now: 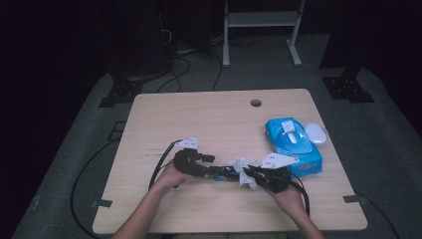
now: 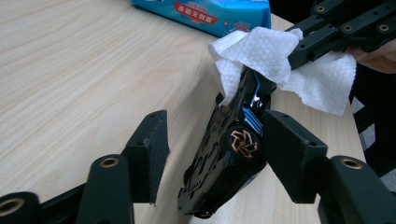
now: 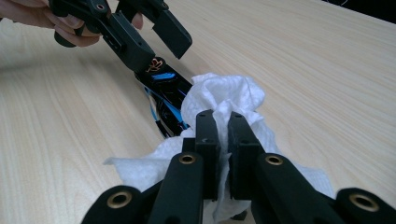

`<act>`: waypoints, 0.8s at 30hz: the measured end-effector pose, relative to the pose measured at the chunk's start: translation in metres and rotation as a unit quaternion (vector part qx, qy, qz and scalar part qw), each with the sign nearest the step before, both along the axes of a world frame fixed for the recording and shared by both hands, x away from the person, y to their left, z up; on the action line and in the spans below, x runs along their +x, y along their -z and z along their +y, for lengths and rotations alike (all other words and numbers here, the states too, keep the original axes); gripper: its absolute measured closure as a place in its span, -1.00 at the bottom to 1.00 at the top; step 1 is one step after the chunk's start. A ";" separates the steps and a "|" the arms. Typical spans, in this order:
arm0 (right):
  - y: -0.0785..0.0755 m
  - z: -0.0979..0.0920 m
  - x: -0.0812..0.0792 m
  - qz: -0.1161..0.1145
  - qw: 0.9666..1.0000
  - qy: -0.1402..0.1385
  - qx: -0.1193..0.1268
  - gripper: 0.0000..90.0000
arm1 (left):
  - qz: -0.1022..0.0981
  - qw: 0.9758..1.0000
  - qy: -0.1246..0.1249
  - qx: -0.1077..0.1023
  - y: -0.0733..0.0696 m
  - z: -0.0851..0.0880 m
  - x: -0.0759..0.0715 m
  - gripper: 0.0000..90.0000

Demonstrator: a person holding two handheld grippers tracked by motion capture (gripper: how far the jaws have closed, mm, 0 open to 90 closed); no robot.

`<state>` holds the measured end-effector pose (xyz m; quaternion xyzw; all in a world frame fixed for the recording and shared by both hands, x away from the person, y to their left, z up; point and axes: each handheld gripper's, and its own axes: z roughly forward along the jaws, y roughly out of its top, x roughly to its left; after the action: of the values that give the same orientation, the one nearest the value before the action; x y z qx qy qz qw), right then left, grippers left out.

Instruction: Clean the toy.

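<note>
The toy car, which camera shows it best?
The left gripper view: the black toy car sits large and close, underside and a wheel visible. The right gripper view shows part behind the white wipe. The high view shows a small dark shape.

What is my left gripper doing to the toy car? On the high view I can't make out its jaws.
Observer: The left gripper isn't clamped. One pad stands clear of the toy car; the other lies against its wheel.
Operator: Is the right one holding the wipe properly?
Observer: Yes. The right gripper is shut on the white wipe, which is bunched over one end of the car.
Operator: How is the car lying?
Observer: Turned on its side, with its underside facing the pad that stands clear.
</note>
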<state>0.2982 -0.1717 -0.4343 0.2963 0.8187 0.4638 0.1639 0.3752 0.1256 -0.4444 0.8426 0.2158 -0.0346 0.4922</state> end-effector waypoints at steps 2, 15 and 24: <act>0.001 0.000 -0.002 -0.001 1.000 -0.002 0.002 0.87 | -0.001 1.000 0.001 -0.002 0.001 0.001 -0.001 -0.12; 0.004 0.003 -0.014 0.007 1.000 -0.017 -0.015 0.87 | -0.027 0.998 0.017 0.058 0.008 -0.004 -0.015 -0.29; 0.011 0.012 -0.017 0.017 0.999 -0.030 -0.024 0.86 | -0.066 0.994 0.020 0.084 0.017 -0.005 -0.023 -0.40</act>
<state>0.2814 -0.1596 -0.4451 0.2755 0.8408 0.4434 0.1434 0.3518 0.1202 -0.4610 0.8856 0.1680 0.0294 0.4320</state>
